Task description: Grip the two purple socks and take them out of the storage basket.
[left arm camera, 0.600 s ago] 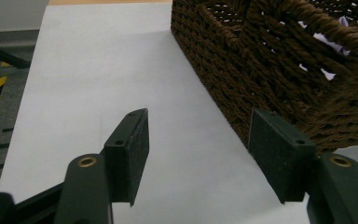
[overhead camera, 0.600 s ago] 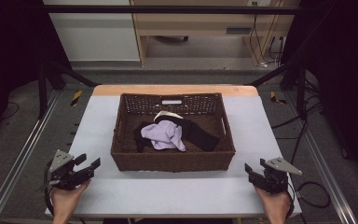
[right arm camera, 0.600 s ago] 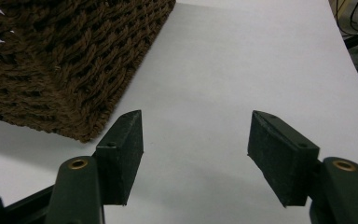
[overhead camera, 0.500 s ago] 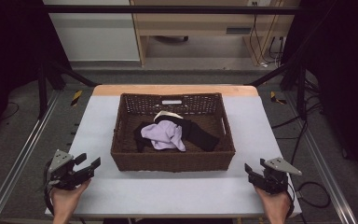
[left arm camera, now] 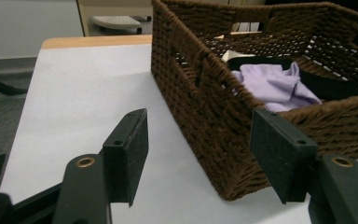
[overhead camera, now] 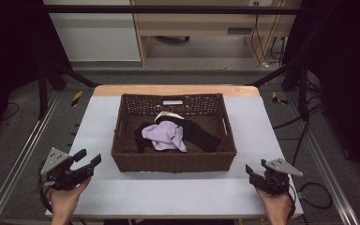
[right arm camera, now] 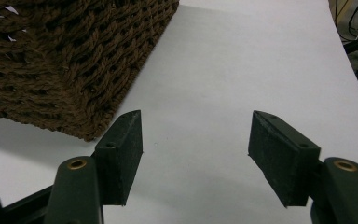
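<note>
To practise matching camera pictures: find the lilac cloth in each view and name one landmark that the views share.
High view: the lilac cloth lies in the middle of the wicker basket, on black clothes.
Left gripper view: upper right, inside the basket, beyond its near wall.
Right gripper view: not in it; here the basket's corner stands at upper left.
Shared landmark: the basket's brown woven wall.
</note>
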Motion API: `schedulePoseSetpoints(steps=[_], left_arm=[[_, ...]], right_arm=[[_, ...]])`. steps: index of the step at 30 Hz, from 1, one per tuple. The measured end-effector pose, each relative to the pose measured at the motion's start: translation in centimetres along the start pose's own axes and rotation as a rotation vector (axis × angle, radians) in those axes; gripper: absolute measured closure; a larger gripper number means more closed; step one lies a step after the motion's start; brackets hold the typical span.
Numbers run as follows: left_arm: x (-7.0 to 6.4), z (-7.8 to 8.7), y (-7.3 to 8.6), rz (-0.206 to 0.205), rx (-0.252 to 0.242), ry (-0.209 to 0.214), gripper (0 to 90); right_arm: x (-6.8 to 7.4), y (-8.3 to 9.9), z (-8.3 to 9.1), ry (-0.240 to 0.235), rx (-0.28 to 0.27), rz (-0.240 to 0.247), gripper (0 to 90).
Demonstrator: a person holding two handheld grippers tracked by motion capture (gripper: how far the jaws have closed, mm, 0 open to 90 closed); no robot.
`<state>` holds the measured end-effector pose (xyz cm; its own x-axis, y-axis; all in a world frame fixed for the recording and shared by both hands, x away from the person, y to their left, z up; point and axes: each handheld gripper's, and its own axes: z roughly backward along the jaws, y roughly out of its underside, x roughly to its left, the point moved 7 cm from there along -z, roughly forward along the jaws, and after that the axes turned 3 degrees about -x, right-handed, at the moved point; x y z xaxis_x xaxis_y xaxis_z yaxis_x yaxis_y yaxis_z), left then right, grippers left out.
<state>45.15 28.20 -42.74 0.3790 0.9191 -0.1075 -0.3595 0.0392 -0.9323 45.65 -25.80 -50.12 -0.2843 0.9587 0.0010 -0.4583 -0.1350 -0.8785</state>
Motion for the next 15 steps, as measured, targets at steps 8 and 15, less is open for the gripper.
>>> schedulePoseSetpoints(steps=[8, 15], left_arm=[[-0.6, 0.0, -1.1, -0.010, -0.010, 0.006, 34.1], [-1.5, 0.0, -3.9, -0.024, -0.053, 0.020, 33.2]], right_arm=[[0.0, 0.0, -0.2, 0.007, -0.001, 0.002, 34.2], [0.1, -0.1, -0.2, 0.003, -0.002, -0.001, 33.6]])
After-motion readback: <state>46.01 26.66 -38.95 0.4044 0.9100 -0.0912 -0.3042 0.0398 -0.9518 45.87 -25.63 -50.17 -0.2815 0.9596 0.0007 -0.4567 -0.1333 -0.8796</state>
